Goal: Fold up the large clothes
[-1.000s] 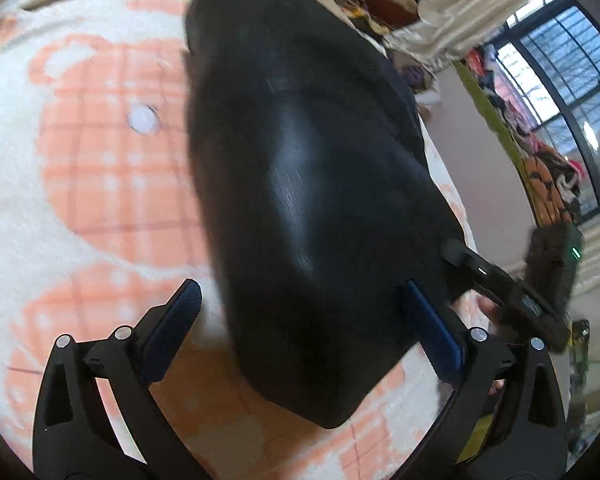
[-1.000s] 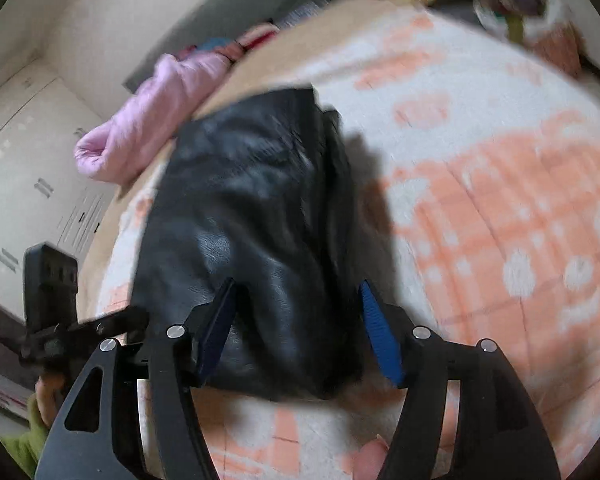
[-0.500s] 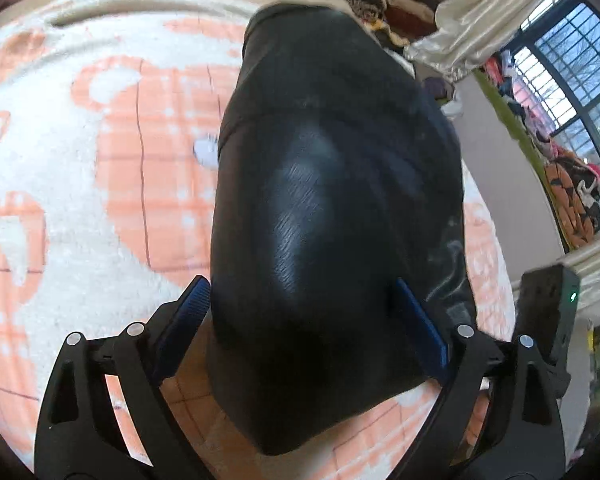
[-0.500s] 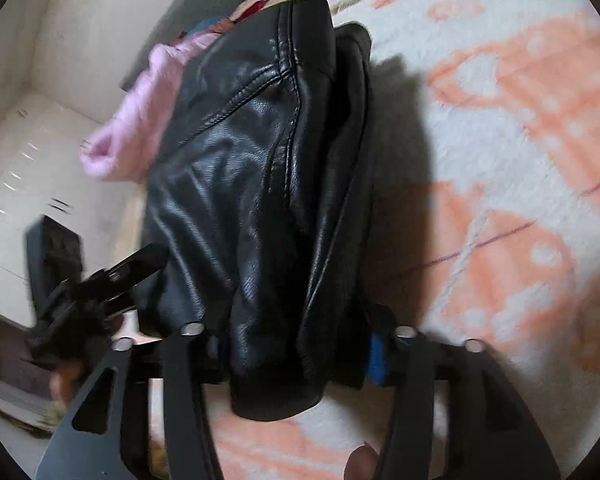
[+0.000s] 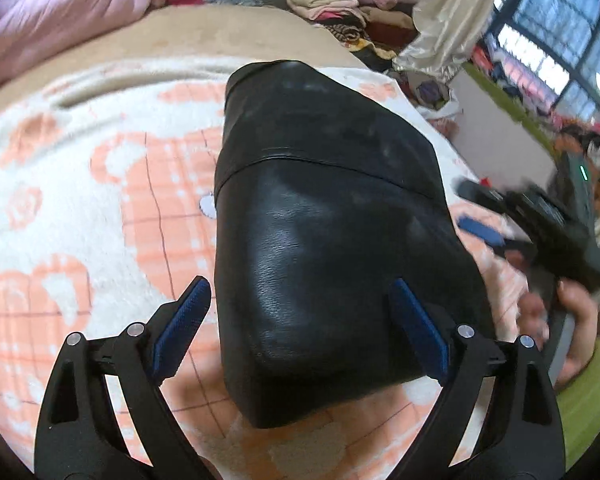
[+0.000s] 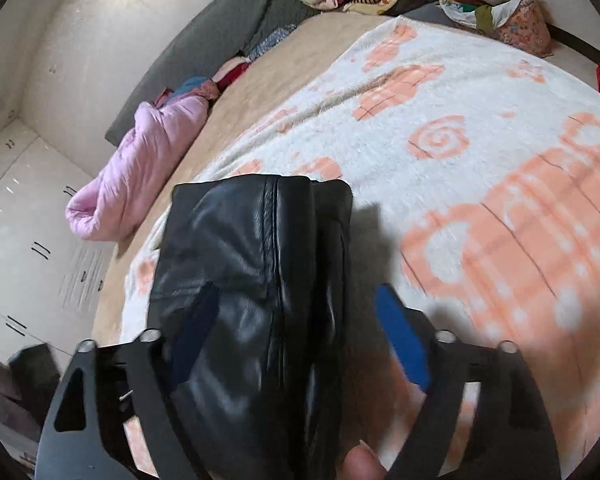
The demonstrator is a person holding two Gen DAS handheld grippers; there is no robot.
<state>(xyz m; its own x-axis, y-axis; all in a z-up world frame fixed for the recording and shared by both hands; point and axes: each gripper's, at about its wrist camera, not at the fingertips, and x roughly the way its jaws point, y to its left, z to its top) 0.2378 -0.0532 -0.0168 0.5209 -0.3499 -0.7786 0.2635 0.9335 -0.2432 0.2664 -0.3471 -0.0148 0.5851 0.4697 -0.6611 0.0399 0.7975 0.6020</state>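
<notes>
Left gripper (image 5: 300, 312) wide open astride folded black leather jacket (image 5: 324, 240); right gripper (image 6: 296, 320) likewise wide, released.

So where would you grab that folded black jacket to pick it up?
Probably by the near short end of the jacket, coming in low along the blanket. It lies as a thick folded bundle, and that rounded end bulges between the open left gripper. The stacked layers would be pinched together there.

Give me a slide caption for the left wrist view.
Open left gripper straddles a folded black leather jacket on an orange-patterned blanket.
</notes>
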